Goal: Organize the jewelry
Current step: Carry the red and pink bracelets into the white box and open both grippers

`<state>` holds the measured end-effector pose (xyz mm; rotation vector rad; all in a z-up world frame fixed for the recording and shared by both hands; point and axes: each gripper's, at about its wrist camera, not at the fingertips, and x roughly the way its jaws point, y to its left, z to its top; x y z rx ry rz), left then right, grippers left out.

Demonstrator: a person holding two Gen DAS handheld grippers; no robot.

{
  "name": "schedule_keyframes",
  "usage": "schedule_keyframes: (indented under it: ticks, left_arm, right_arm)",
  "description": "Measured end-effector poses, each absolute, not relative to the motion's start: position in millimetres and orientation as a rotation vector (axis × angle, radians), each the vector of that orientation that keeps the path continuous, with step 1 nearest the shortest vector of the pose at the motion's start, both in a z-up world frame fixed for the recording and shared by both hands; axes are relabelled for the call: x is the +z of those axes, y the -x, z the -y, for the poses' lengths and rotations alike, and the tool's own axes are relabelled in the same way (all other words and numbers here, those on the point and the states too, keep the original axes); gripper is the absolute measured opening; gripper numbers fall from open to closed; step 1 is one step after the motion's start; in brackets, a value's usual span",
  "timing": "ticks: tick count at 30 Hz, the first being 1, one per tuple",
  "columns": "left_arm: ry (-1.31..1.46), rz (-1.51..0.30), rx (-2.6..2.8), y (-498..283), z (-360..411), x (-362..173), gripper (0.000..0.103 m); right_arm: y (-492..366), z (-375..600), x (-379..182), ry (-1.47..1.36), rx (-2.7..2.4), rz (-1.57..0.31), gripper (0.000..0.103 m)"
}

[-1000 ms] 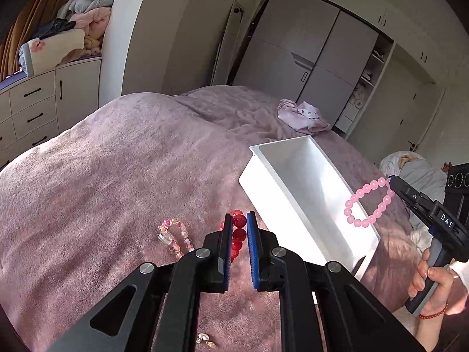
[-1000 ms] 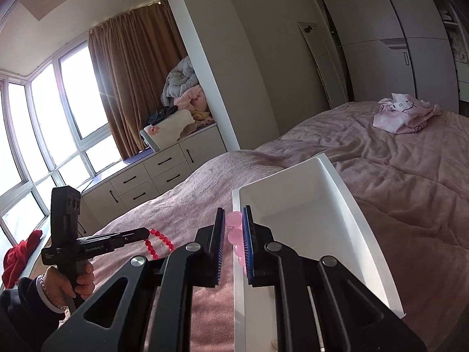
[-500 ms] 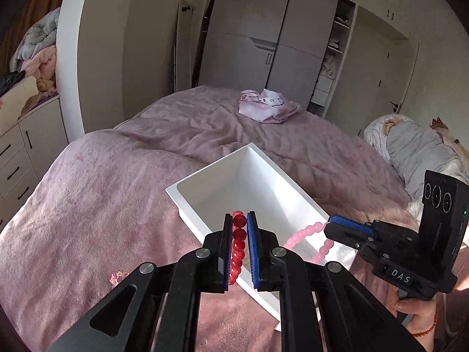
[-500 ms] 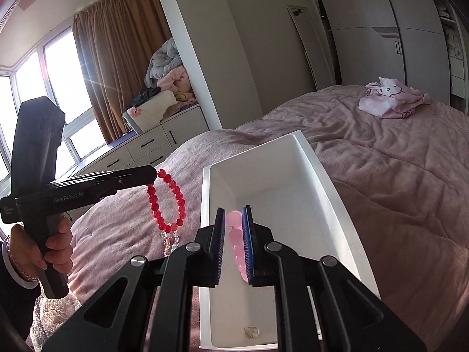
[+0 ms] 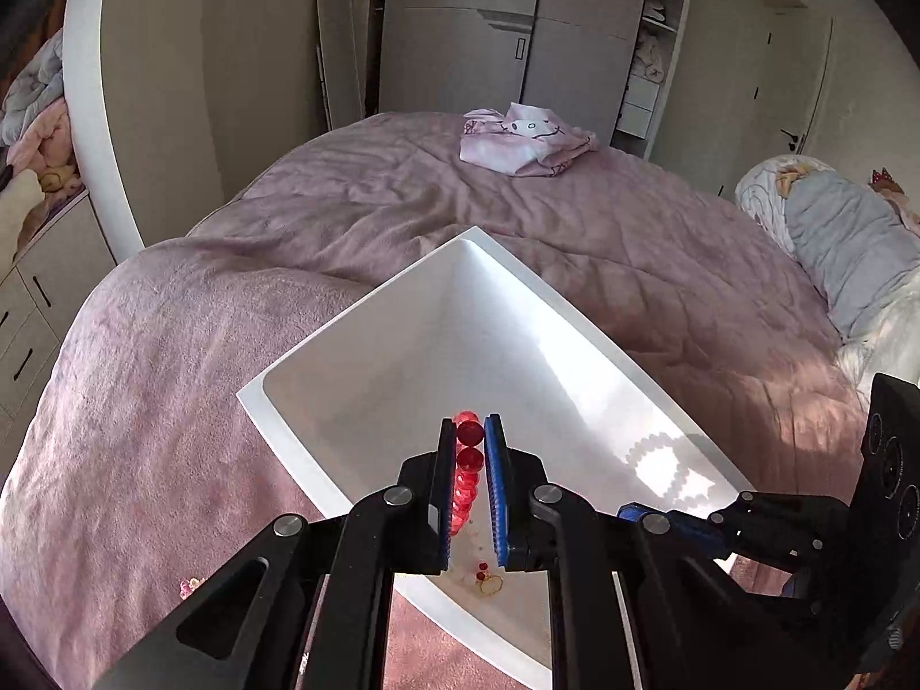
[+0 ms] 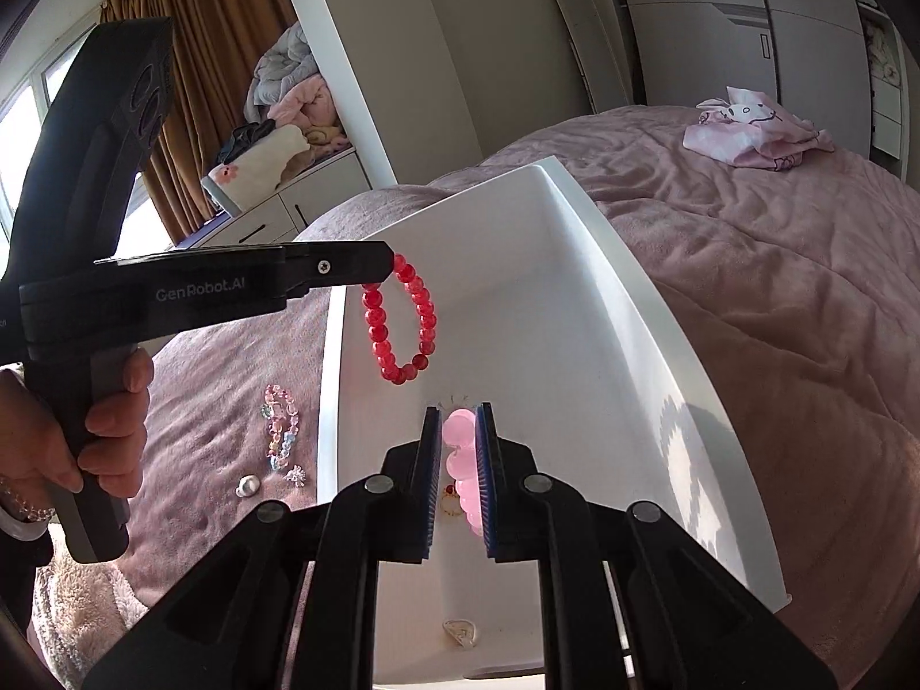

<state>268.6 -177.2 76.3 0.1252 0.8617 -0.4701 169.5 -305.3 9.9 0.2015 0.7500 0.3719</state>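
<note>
Nearest to the left wrist camera, the left gripper (image 5: 472, 431) has its two blue ribbed pads pressed narrow on a red bead bracelet (image 5: 467, 468), a ring of round, glossy, half-clear beads that hangs down between the black plastic fingers. In the right wrist view the same bracelet (image 6: 401, 319) hangs as an open loop from the tip of that gripper, above the left wall of the tray. The right gripper (image 6: 459, 422) is also closed narrow, on a pink bead bracelet (image 6: 462, 463) of bigger, smooth, milky round beads. Both bracelets are held over a white tray (image 5: 368, 379), a long rectangular box with smooth hard walls and rounded inner corners, and the pink one throws a beaded shadow on its right wall. On the tray floor lie small pieces: a thin gold ring (image 5: 489, 585) with a red stone and a pale shell-shaped piece (image 6: 460, 629). Left of the tray, on the soft, fuzzy mauve blanket (image 6: 776, 299), lies a pastel bead bracelet (image 6: 280, 425) with a small silver bead (image 6: 247, 486) near it. A hand (image 6: 109, 420) wraps the matte black handle of the left gripper. Farther on the bed is a folded pink cloth (image 5: 526, 141) with a cartoon face, and behind it stands a flat grey wardrobe (image 5: 517, 29).
</note>
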Motion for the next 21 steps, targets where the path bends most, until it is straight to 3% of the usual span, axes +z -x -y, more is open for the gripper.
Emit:
schedule_keyframes:
  ticks: [17,19,21]
  left_arm:
    - [-0.172,-0.929,-0.426,-314.1,209.6,26.2,0.016]
    - [-0.179,-0.913,-0.413,-312.6,206.8,29.3,0.025]
    - [-0.173,-0.900,-0.402,-311.2,201.4,34.7,0.028]
  right_arm:
    - [-179.1,309.2,-0.7,-0.186,0.325,-0.756,0.015]
    - [-177.4,310.6,2.3,-0.190,0.326,-0.745,0.015]
    - [-175.1,310.7,6.4,-0.186,0.321,-0.732,0.021]
